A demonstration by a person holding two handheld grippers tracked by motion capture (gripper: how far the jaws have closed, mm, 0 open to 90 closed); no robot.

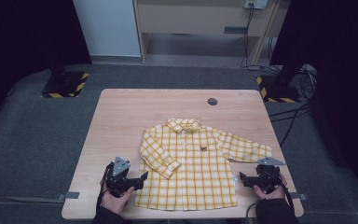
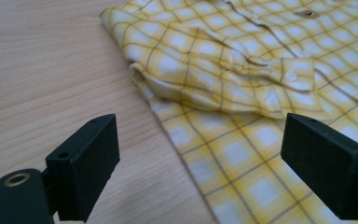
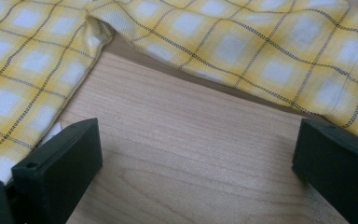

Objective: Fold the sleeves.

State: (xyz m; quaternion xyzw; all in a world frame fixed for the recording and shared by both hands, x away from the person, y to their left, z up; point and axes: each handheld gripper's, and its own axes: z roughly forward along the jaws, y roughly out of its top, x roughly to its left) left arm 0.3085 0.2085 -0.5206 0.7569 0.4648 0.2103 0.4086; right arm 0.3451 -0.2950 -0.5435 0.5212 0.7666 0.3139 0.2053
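A small yellow plaid shirt point(image 1: 191, 163) lies flat, face up, on the wooden table point(image 1: 121, 121), collar away from me. One sleeve point(image 1: 161, 156) is folded across its front, the other sleeve point(image 1: 247, 149) stretches out to the right. My left gripper point(image 1: 144, 179) hovers low at the shirt's left lower edge. In the left gripper view its jaws stand wide apart point(image 2: 200, 140), one over bare wood and one over the cloth point(image 2: 261, 70), gripping nothing. My right gripper point(image 1: 241, 179) sits open by the shirt's right side, below the outstretched sleeve point(image 3: 261, 56), with bare wood between its jaws point(image 3: 198, 140).
A round grey grommet point(image 1: 212, 101) sits near the table's far edge. Strips of tape point(image 1: 72, 195) mark the table's front corners. Two black stands with striped bases point(image 1: 65, 84) flank the far side, with cables point(image 1: 289, 116) trailing on the grey floor at the right.
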